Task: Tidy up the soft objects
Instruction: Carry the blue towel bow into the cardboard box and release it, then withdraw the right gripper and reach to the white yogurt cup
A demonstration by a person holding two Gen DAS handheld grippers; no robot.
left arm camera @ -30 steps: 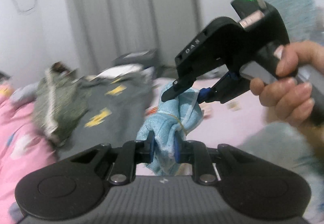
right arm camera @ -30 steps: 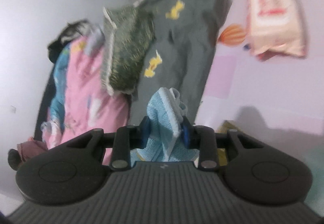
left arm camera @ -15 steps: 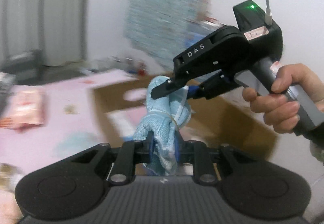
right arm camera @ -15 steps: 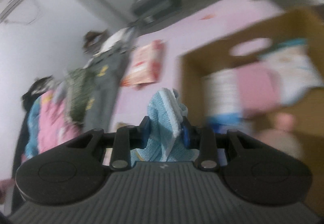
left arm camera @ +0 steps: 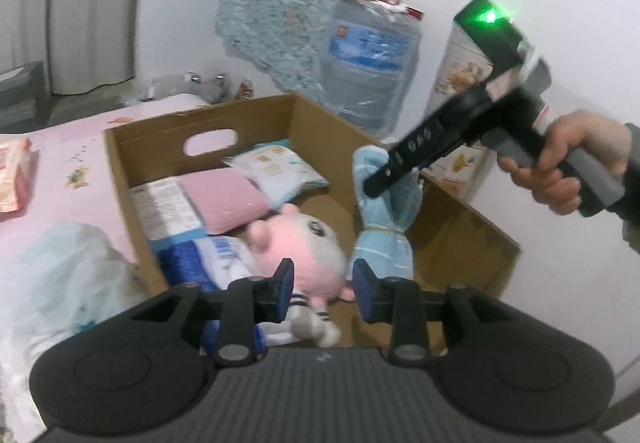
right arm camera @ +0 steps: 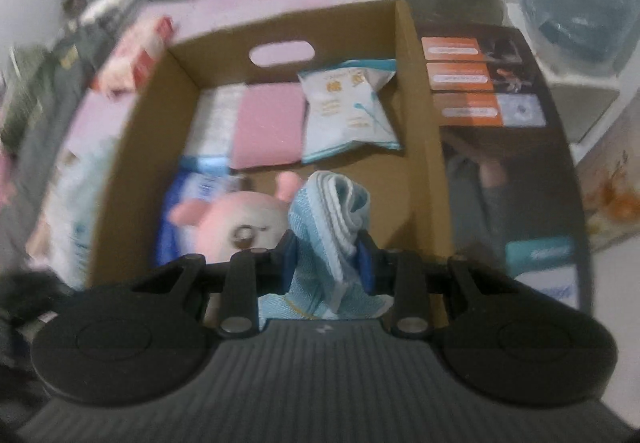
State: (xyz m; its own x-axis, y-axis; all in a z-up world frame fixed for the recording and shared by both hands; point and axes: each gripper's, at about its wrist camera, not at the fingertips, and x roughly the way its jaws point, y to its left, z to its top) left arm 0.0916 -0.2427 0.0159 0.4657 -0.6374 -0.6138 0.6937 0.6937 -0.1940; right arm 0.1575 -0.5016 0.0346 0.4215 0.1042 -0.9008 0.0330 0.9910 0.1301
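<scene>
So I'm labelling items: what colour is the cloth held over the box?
Light blue cloth, clearest in the right wrist view.

Right gripper (right arm camera: 326, 263) clamps blue cloth (right arm camera: 328, 211) (above cardboard box (right arm camera: 420, 147)).

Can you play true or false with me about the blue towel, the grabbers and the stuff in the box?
1. The right gripper is pinching the blue towel. True.
2. The left gripper is pinching the towel too. False: its fingers are spread apart, and the towel hangs just beyond its right finger.
3. A pink plush toy lies inside the cardboard box. True.
4. The box holds nothing but the toy. False: a pink pack and a white and teal pack also lie in it.
5. A big water bottle stands by the wall behind the box. True.
</scene>
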